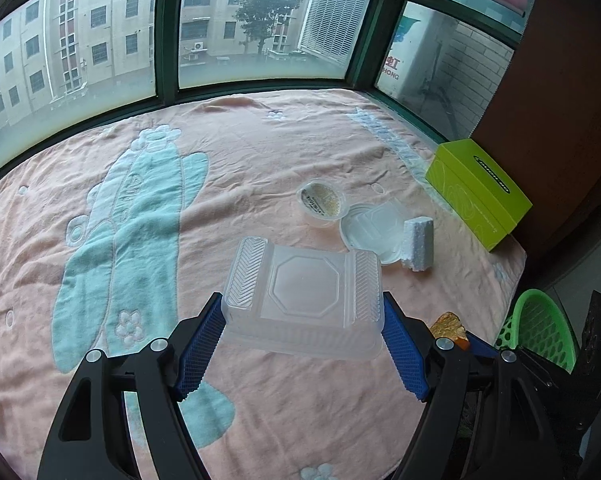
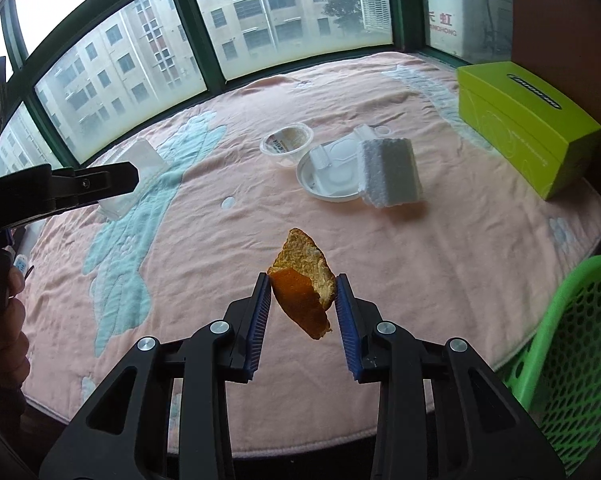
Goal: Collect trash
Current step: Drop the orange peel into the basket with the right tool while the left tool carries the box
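Your left tongs point(image 1: 302, 322) stand wide and are clamped on a clear plastic food container point(image 1: 304, 292), its blue pads point(image 1: 204, 340) pressing the two short ends; the container is turned upside down, with an octagonal panel on its base and ribbed chevron strips at either side, and it hangs above the desk point(image 1: 260, 152) rather than resting on it. Your right tongs point(image 2: 302, 298) are drawn in narrow and pinch a piece of orange peel point(image 2: 304, 284), which is lifted clear of the blanket: the outside is bright orange, the inside pale and pithy, and the piece is curled and torn at its edges. The desk is covered with a pink blanket point(image 2: 240, 208) bearing a pale green cactus figure. Still lying on it, near the far right, are three pieces of trash close together: one small round clear cup point(image 2: 286, 140) with a printed label, one white round plastic lid point(image 2: 328, 178) with a clear insert lying in it, and one white foam block point(image 2: 390, 172) touching the lid's right edge. One lime-green tissue box point(image 2: 528, 128) stands well to the right of them, by the wall. One green perforated plastic basket point(image 2: 576, 356) sits off the desk's near right edge, below your right tongs. In the right wrist view your left tongs reach in from the left with the container partly hidden behind them, and fingers point(image 2: 4, 332) of your hand show at the left border.
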{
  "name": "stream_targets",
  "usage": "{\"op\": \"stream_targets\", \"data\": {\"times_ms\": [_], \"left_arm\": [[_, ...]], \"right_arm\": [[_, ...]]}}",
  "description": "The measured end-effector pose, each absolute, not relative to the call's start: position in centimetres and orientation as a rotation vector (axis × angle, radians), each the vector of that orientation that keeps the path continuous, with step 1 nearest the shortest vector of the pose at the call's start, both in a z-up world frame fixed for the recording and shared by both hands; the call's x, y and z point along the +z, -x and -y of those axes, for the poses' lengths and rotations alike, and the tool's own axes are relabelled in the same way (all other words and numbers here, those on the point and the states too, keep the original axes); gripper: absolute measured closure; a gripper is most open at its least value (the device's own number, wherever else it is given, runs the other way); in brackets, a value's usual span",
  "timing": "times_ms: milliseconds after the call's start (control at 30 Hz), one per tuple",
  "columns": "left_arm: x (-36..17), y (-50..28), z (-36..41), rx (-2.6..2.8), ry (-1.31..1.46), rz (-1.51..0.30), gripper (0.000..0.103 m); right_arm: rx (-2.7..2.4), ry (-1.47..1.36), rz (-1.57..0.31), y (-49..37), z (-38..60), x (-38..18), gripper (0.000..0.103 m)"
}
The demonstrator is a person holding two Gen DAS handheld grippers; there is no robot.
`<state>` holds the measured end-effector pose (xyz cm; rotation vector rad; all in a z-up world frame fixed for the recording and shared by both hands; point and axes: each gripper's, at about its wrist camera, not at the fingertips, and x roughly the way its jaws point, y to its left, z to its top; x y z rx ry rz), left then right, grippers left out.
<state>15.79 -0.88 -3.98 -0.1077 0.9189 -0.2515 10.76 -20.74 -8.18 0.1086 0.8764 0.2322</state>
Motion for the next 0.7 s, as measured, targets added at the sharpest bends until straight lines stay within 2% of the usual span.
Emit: {"op": "stream_targets", "data": {"times_ms": [700], "left_arm": [[-1.2,-13.0,13.4,-0.499,0.010,-0.878,0.029]], "right_arm": [[-0.080,-0.225,-0.801,-0.9,34.7,-5.1,0.068]]}}
